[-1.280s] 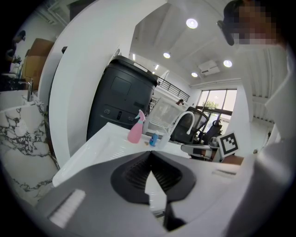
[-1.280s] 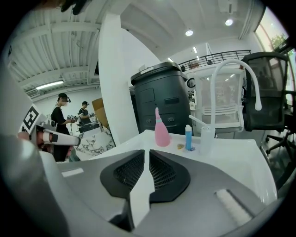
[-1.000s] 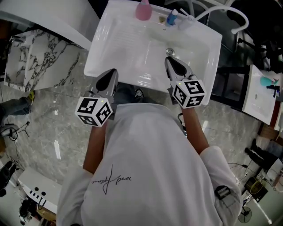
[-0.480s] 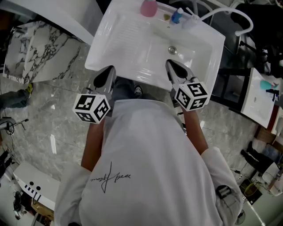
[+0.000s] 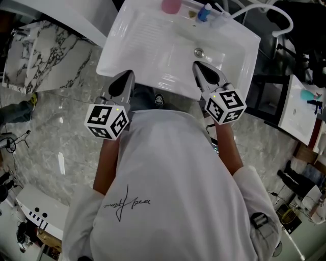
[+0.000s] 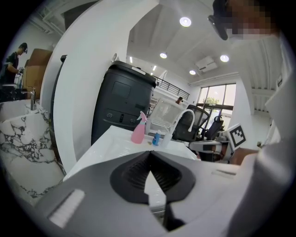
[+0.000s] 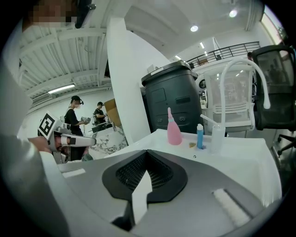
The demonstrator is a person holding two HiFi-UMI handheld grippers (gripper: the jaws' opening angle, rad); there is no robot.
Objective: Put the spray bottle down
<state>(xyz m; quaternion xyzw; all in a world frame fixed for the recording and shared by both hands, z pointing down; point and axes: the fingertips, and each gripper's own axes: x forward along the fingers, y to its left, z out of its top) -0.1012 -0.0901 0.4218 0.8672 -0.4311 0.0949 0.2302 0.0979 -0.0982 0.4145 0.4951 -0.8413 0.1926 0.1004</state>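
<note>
Head view finding: the person stands at a white sink with one hand-held gripper in each hand, both over its near edge. The left hand-held gripper has its jaws together at the tips, with nothing between them. The right hand-held gripper also has its jaws together and carries nothing; its tips lie just short of the drain.

Task item: the pink spray bottle stands upright on the far rim of the sink, well beyond both hand-held grippers and apart from each. It lies ahead of the gap between them, slightly left of the left hand-held gripper's pointing line and to the right of the right one's. Neither hand-held gripper touches it.

Other items noted: a small blue bottle stands on the same rim, near the spray bottle, on the side nearer the right hand-held gripper. A clear container stands just beside the blue bottle, farther out on that side. A white curved faucet rises behind it. A dark bin stands beyond the sink.
</note>
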